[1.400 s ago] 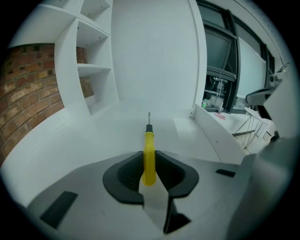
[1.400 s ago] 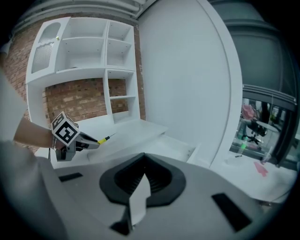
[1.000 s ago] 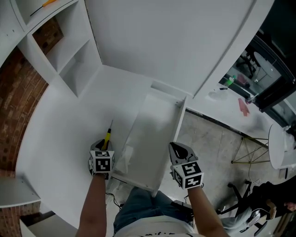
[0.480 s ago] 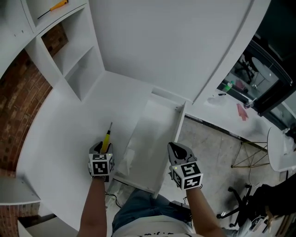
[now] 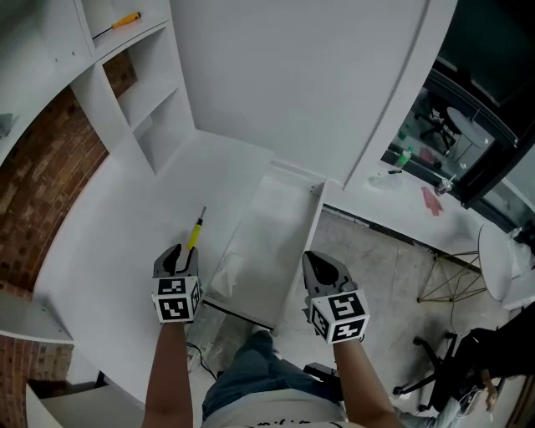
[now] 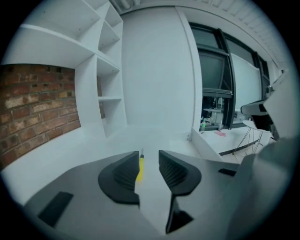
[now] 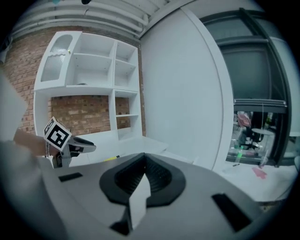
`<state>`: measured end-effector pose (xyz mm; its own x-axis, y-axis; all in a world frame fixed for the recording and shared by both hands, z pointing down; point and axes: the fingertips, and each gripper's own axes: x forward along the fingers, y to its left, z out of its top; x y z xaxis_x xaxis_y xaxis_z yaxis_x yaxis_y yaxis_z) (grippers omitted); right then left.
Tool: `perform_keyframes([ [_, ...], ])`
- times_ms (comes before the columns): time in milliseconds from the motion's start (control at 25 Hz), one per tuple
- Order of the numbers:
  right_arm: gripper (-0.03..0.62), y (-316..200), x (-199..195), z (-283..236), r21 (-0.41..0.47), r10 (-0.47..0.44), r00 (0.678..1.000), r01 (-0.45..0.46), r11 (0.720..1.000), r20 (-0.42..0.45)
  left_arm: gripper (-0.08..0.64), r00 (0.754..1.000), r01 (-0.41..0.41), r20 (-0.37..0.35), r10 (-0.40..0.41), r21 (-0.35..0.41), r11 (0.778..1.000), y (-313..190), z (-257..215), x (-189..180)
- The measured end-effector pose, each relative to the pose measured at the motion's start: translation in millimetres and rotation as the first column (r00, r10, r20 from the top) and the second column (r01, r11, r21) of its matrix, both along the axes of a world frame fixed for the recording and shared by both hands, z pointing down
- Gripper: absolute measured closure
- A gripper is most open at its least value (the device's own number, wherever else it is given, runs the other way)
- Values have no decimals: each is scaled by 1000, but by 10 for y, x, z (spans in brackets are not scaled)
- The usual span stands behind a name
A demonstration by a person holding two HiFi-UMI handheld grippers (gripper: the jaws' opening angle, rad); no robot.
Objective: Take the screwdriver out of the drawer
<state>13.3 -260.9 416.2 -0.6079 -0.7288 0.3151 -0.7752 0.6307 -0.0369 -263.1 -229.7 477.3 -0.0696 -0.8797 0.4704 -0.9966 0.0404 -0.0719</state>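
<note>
On the white counter (image 5: 117, 242) at nine o'clock of the open drawer (image 5: 272, 226), the screwdriver (image 5: 195, 235) lies loose just beyond our left gripper (image 5: 176, 253), its jaws half-apart, just narrowed, gripping nothing; our right gripper (image 5: 319, 269) is closed, empty, so we judge only a clean withdrawal remains.

The screwdriver (image 5: 196, 233) lies on the desktop (image 5: 117, 226), outside the drawer (image 5: 269, 224) and just at its 9 o'clock side, with its shaft toward 12 o'clock. The drawer stands pulled out toward 6 o'clock. At 11 o'clock, well apart, a shelf unit (image 5: 138, 92) rises from the desktop — a second screwdriver (image 5: 119, 22) lies on an upper shelf. Floor (image 5: 376, 267) lies at the drawer's 3 o'clock.
</note>
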Motion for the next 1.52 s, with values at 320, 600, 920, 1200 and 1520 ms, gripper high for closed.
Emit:
perform_keyframes([
  [320,581,653,83,-488,169,-32,999,32,985,-1,548,999,-25,37,17,229,973,627,-823,301],
  [600,583,1024,159,-926,279,-8,999,-6,960,49,547,997,-70,61,52,347,935,1005,-1313,540],
  [920,583,1090,87,-1224,339,8,998,-28,940,59,548,993,-113,77,88,437,893,1079,-1716,612],
  [1200,583,1047,-89,-1462,375,8,999,-21,927,39,548,985,-167,112,129,483,859,971,-2058,581],
  [1520,583,1002,-194,-1656,393,23,999,-36,919,36,548,985,-171,110,133,515,840,948,-2232,431],
])
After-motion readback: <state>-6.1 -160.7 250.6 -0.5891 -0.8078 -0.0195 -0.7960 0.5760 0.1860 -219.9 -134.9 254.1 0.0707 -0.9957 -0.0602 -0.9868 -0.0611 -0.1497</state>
